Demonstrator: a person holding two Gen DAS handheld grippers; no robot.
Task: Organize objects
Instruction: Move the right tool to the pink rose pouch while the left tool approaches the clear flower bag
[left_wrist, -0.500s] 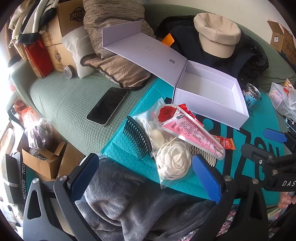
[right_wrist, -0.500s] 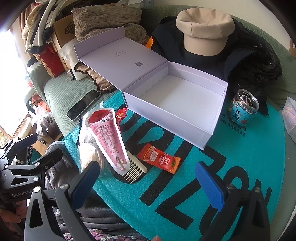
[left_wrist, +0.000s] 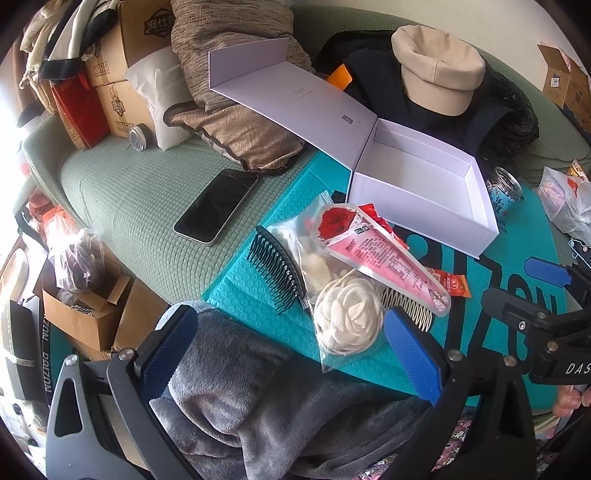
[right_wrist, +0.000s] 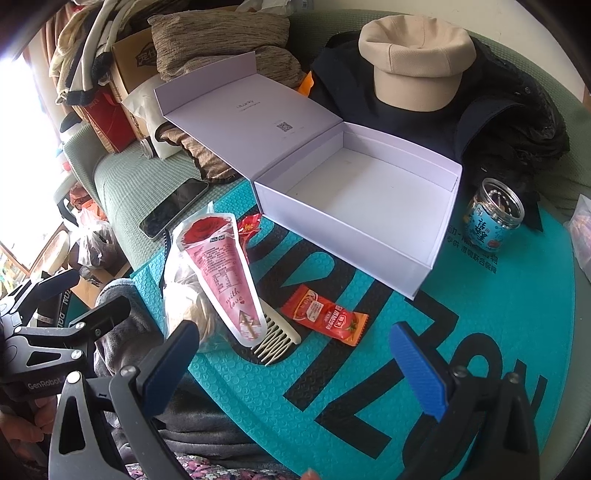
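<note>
So nothing's been packed yet, by the look of it. The white gift box (right_wrist: 354, 206) is sat open and empty on the teal bubble mailer (right_wrist: 461, 325), lid flopped back toward the cushion. Things meant for it are piled just left of the box: the pink cone-shaped rose packet (right_wrist: 221, 269) is laid on top of a clear bag with a white fabric flower (left_wrist: 349, 314), and a cream comb (right_wrist: 277, 339) is poked out from under the packet's tip. A black comb (left_wrist: 277, 273) is beside the bag, a red ketchup sachet (right_wrist: 325, 314) lies alone near the box's front wall, and a small jar (right_wrist: 493, 214) is stood off to the box's right.

Both grippers are held spread wide with nothing between the pads, the left gripper (left_wrist: 291, 350) over the grey fleece blanket near the flower bag, the right gripper (right_wrist: 295, 369) over the mailer below the sachet.

Where it can go sideways: the stack. If the slick bag is grabbed, the packet is probably slid off; if the packet is grabbed low, the cream comb could be dragged along. The flat sachet may be hard to pinch off the soft mailer.
</note>
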